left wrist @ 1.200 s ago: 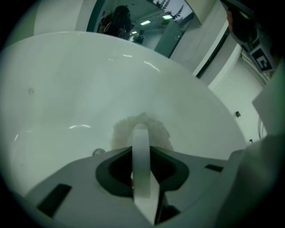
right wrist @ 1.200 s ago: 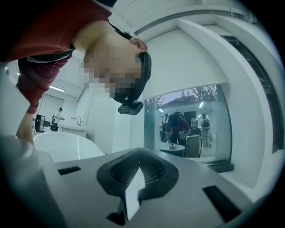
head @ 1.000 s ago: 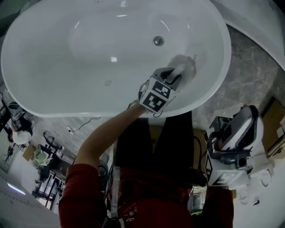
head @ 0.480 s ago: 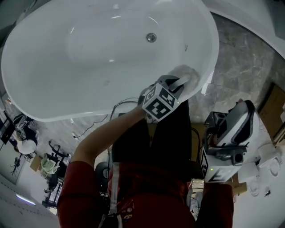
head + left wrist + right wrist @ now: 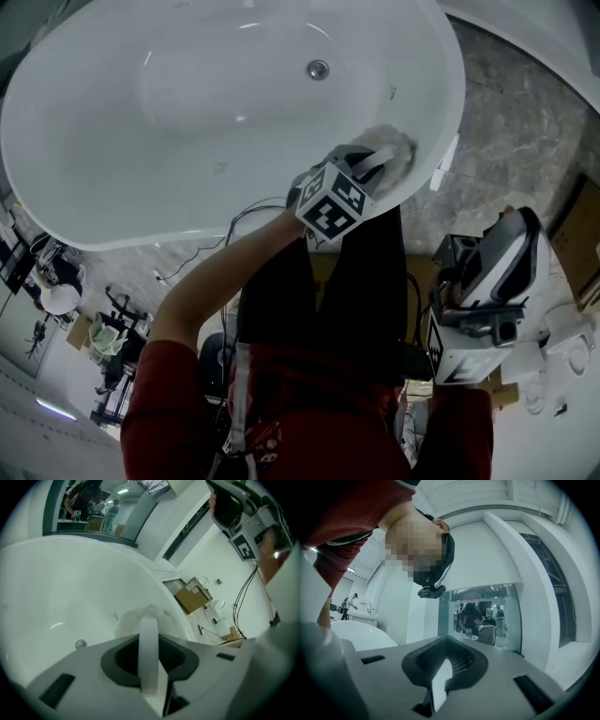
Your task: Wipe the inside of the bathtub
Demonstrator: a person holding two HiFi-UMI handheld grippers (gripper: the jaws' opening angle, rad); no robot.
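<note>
Mid-wipe, as a judgement. Working with left gripper, jaws clamped on a white cloth. Pressing cloth to the inner wall of the bathtub, just under the near rim at the tub's right end, well apart from the drain on the tub floor.

Parking right gripper off the tub, beside the near rim on the person's right side, pointing up; jaws together, nothing between them.

Progress: no dirt, foam or wet trail visible on the white surface, so no way of telling covered area from uncovered. Judging from cloth position alone: near-right wall in hand. Probably left to do: floor round the drain, far wall, left end. Calling it partway, no firmer than that.
</note>
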